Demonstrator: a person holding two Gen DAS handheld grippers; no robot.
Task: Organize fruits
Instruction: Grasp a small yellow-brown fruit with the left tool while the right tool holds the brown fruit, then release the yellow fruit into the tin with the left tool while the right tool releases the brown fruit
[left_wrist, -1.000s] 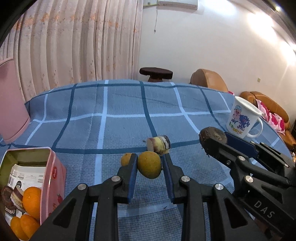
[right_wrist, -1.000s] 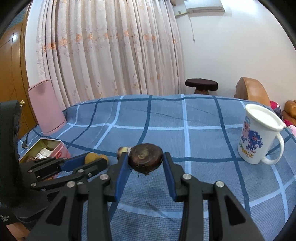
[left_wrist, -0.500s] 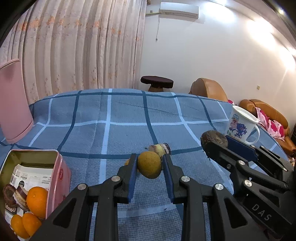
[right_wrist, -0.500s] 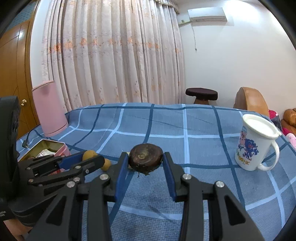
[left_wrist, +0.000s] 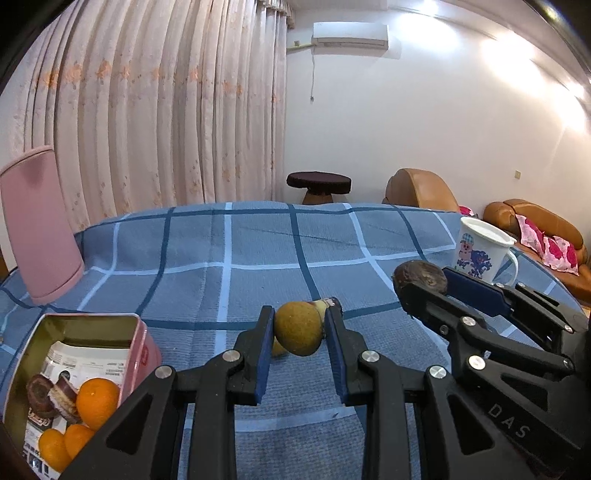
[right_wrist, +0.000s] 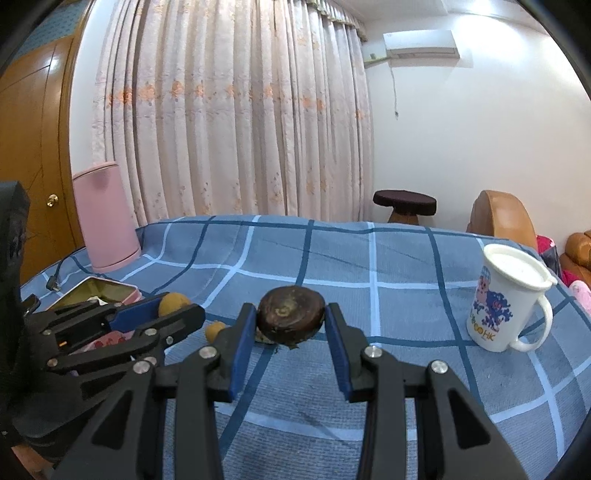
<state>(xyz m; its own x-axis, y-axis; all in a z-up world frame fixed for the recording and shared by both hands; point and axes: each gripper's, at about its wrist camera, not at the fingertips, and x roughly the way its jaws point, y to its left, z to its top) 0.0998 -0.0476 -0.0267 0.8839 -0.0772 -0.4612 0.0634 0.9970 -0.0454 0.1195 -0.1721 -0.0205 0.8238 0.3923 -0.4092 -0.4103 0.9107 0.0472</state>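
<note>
Left gripper (left_wrist: 299, 334) fingers clamp yellow-brown fruit (left_wrist: 298, 328), frame centre; right gripper (right_wrist: 290, 325) fingers clamp dark brown fruit (right_wrist: 290, 320), both clear of cloth. Pink tin (left_wrist: 142, 354) with oranges (left_wrist: 96, 401) lower left. Advice: carry level, release low inside tin, one gripper at time.

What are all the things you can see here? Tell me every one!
yellow-brown fruit: 1, between the left fingers
dark brown fruit: 1, between the right fingers
small yellow fruit: 1, on the cloth
tin: 1, pink, near left
oranges: about 4, in the tin
mug: 1, white, cartoon print, right
pink container: 1, far left
tablecloth: 1, blue checked
stool: 1, dark, behind
left gripper: 1, black
right gripper: 1, black
</note>
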